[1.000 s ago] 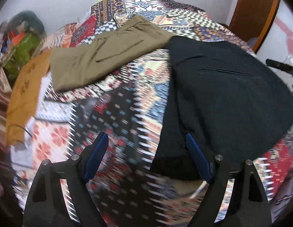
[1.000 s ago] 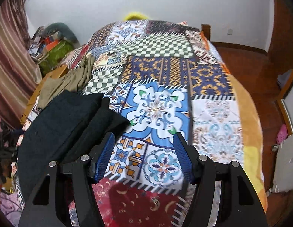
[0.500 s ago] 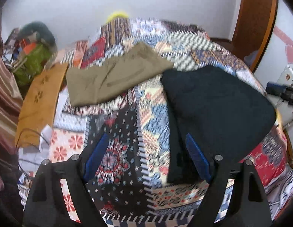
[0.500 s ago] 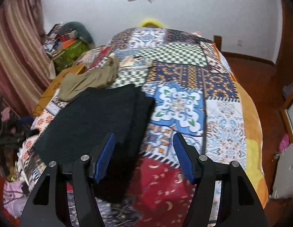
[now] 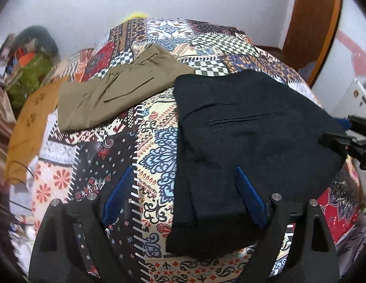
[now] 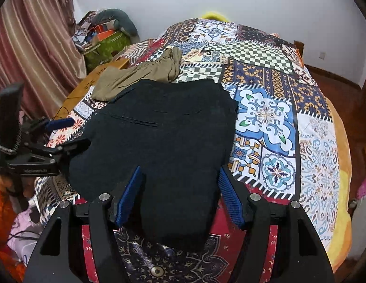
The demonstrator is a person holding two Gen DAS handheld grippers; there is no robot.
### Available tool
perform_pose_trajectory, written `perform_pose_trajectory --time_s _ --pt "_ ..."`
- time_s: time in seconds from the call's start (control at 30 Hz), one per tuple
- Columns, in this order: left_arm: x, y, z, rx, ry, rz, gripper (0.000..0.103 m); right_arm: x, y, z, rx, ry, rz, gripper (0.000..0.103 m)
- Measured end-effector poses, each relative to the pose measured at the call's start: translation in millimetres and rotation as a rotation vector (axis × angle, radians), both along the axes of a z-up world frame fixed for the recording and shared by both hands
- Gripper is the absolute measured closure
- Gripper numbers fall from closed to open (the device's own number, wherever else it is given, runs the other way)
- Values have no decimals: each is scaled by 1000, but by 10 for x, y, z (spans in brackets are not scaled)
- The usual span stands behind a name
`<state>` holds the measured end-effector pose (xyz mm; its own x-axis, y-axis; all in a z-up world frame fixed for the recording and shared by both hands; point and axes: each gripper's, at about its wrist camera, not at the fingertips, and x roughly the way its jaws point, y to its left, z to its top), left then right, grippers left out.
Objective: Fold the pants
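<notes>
Folded black pants (image 5: 249, 136) lie flat on the patchwork bedspread (image 5: 157, 146); they also show in the right wrist view (image 6: 164, 141). My left gripper (image 5: 183, 193) is open and empty, hovering over the pants' near left edge. My right gripper (image 6: 179, 193) is open and empty, hovering over the pants' near end. Each gripper shows in the other's view: the right one at the pants' right edge (image 5: 348, 139), the left one at their left edge (image 6: 48, 141). Neither holds the cloth.
Folded khaki pants (image 5: 117, 89) lie further back on the bed, also in the right wrist view (image 6: 140, 73). A pile of bags and clutter (image 6: 105, 40) sits by the wall, a curtain (image 6: 29, 47) at left, a wooden door (image 5: 312, 23) at right.
Both grippers have pulled back and up from the bed, away from the black pants. The right gripper has swung left to face the pants. The pants lie still.
</notes>
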<state>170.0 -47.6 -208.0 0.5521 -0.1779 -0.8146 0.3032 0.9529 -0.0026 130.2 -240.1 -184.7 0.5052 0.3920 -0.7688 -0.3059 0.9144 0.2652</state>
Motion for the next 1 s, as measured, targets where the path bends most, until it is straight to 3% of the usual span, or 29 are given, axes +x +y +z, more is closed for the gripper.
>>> perform_pose_trajectory --time_s 0.17,0.3,0.33,0.47,0.7,0.87,1.0 --pt "-17 164 48 -26 -4 13 14 -60 -155 8 4 5 -33 41" --pt "-30 295 43 129 -38 88 15 -117 -281 63 -12 -5 -62 40" --pt "-20 357 25 135 -24 100 16 -129 -316 75 -6 -4 -67 40" --pt "-38 515 79 84 0 117 17 -145 -365 144 -14 -13 -84 40" --pt "36 216 331 -44 -46 30 17 19 -237 262 -15 -63 -62 40" --pt "172 -55 207 11 -43 -17 17 141 -45 166 -15 -51 -15 40" --pt "258 35 66 35 -21 29 17 150 16 -9 -46 -5 7 40"
